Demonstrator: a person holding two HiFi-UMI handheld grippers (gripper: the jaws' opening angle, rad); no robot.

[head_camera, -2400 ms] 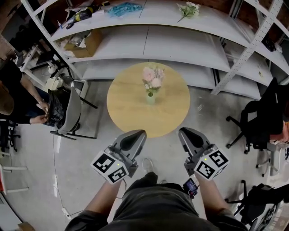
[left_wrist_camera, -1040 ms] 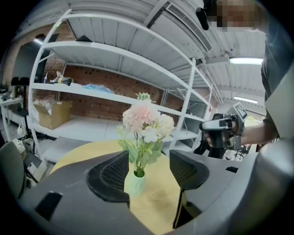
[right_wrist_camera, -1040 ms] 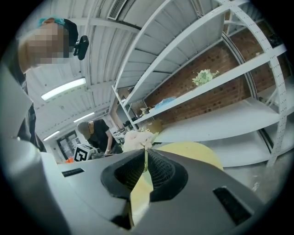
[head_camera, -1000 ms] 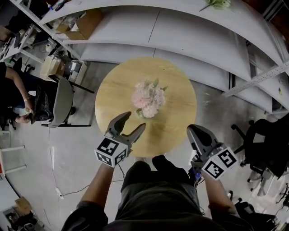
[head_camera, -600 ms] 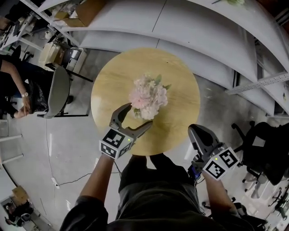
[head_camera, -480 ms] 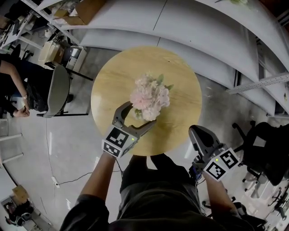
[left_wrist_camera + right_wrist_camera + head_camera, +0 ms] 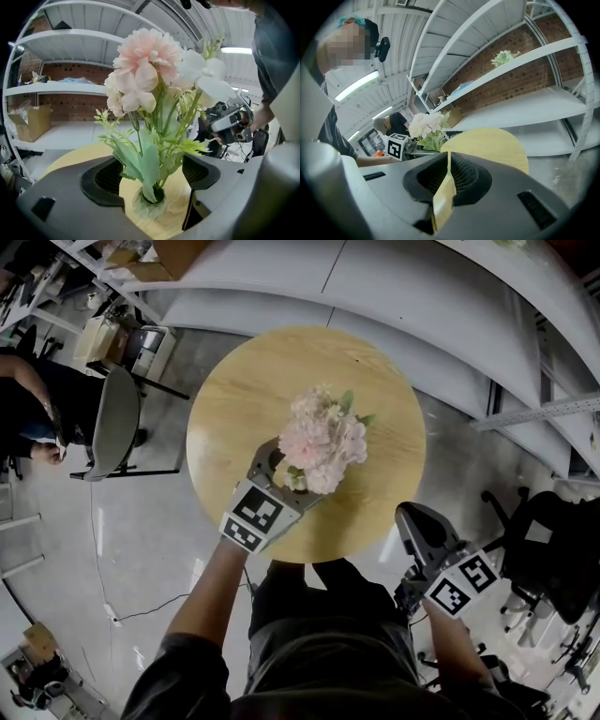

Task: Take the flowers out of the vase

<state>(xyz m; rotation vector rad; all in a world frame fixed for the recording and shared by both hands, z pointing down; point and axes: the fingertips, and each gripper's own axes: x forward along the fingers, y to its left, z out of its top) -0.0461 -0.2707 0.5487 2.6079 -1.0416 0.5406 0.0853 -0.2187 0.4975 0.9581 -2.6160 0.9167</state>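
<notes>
Straddling the flowers (image 7: 323, 439) low down with the left gripper (image 7: 152, 178), spread wide and pinching nothing. Standing in the vase (image 7: 140, 209) near the middle of the tabletop (image 7: 253, 371), a little toward the near edge. Waiting off the near right edge with the right gripper (image 7: 448, 164), pressed together on nothing.

Next, by the look of it: close on the green stems (image 7: 160, 112) just above the vase, not on the leaves (image 7: 149, 164) or the blooms (image 7: 145, 56). Gather the whole bunch rather than one stalk. Squeeze only firmly enough to hold, without crushing. Lift straight up along the stems until clear of the vase. Mind the vase itself: seemingly small and light, though hard to judge behind the leaves, so liable to ride up or tip. Bring the right gripper over, open it, and steady the vase if needed.
</notes>
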